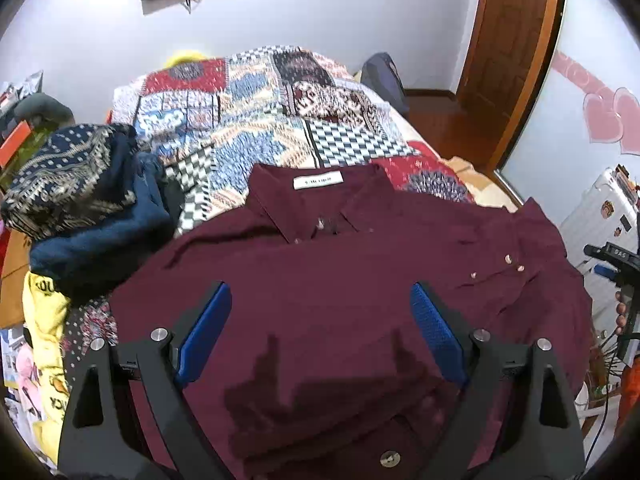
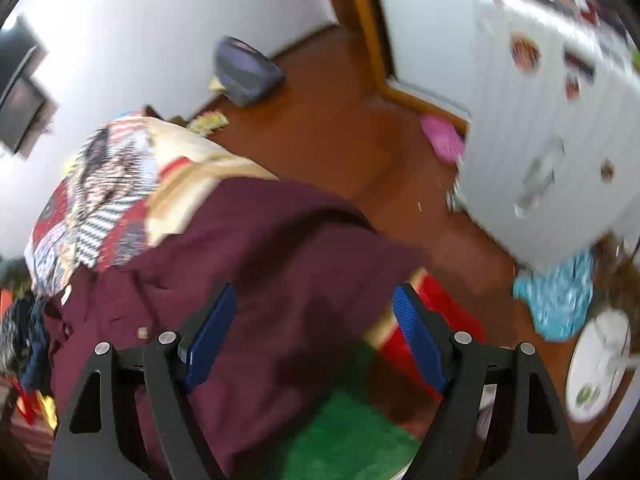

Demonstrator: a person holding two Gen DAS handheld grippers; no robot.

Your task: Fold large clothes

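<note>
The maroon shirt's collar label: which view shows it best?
The left wrist view: the white label sits sharp inside the maroon shirt collar. The right wrist view is motion-blurred and shows only the shirt's side; no label is visible.

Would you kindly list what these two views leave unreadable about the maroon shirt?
- Left wrist: the maroon shirt's hem is cut off behind the left claw.
- Left wrist: the white neck label's print is too small.
- Right wrist: motion blur smears everything beyond the right claw.

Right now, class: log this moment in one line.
shirt: flat on bed | left gripper: open | right gripper: open
</note>
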